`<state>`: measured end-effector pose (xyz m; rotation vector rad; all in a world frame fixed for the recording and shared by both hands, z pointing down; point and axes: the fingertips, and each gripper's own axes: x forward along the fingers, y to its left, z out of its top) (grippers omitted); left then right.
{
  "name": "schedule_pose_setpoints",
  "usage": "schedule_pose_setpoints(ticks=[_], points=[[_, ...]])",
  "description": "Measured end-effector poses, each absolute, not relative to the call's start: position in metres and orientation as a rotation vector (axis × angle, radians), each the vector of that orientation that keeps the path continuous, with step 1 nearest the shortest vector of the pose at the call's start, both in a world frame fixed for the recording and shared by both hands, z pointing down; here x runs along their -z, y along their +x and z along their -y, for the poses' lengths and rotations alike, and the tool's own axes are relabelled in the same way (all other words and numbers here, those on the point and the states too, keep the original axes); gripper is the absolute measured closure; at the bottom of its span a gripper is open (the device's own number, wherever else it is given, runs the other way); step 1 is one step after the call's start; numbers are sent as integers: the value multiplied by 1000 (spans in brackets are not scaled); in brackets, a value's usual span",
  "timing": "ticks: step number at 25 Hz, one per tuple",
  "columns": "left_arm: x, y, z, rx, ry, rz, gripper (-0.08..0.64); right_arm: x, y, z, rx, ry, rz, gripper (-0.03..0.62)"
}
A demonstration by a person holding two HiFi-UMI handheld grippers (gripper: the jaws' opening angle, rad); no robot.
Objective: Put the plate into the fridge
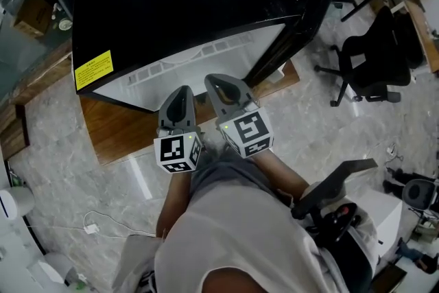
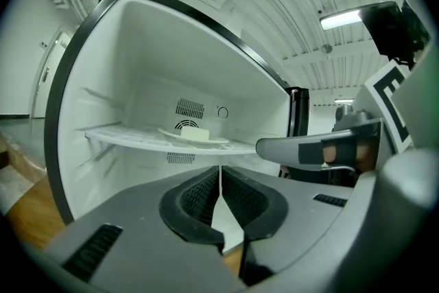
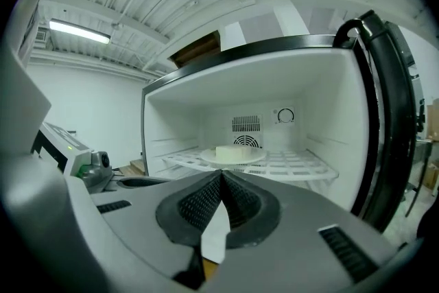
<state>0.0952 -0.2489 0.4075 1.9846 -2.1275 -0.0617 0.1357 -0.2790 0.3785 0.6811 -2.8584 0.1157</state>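
Note:
A white plate (image 3: 232, 156) with a pale block on it rests on the wire shelf (image 3: 295, 165) inside the open fridge (image 3: 329, 79). The left gripper view shows the same plate (image 2: 195, 138) on that shelf (image 2: 123, 137). Both grippers hang in front of the fridge opening, side by side, clear of the plate. My left gripper (image 2: 220, 178) is shut with nothing between its jaws. My right gripper (image 3: 221, 182) is shut and empty too. From the head view the left gripper (image 1: 180, 103) and right gripper (image 1: 221, 87) point at the black fridge (image 1: 178, 3), and the plate is hidden.
The fridge door (image 1: 302, 17) stands open to the right. The fridge sits on a wooden platform (image 1: 130, 134) over a marble floor. A black office chair (image 1: 374, 58) stands at the right, and a white machine (image 1: 374, 216) is close to my right side.

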Motion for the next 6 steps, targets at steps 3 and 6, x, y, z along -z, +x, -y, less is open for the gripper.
schedule_pose_setpoints(ticks=[3, 6], points=[[-417, 95, 251, 49, 1986, 2133, 532, -388, 138, 282, -128, 682, 2856, 575], [-425, 96, 253, 25, 1986, 2156, 532, -394, 139, 283, -138, 666, 2863, 575]])
